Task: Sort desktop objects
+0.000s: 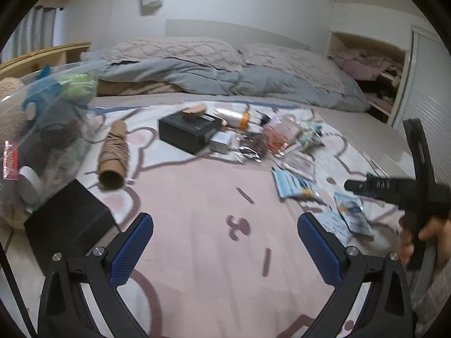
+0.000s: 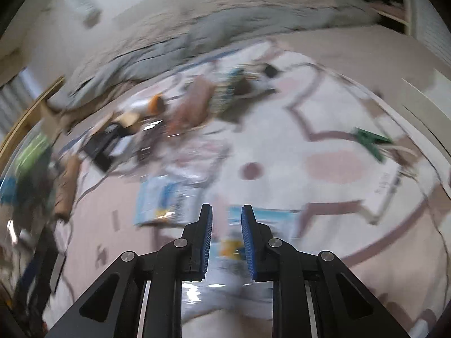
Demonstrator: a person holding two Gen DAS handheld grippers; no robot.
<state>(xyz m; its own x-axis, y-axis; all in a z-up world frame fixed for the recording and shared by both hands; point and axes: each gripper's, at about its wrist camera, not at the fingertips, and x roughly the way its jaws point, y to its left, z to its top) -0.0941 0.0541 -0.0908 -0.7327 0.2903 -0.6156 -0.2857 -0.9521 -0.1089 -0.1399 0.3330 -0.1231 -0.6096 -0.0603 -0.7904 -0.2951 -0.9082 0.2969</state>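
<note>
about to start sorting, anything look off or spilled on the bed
Nothing spilled or broken shows. The oddity is the heap: a wooden brush lies on top of the black box, with packets scattered loose on the bedspread.

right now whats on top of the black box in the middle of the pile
A small tan wooden-looking piece rests on the black box. Whatever lies under the box is hidden.

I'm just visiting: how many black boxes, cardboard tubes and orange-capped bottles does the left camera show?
Black boxes: 2
Cardboard tubes: 1
Orange-capped bottles: 1
Total: 4
</note>
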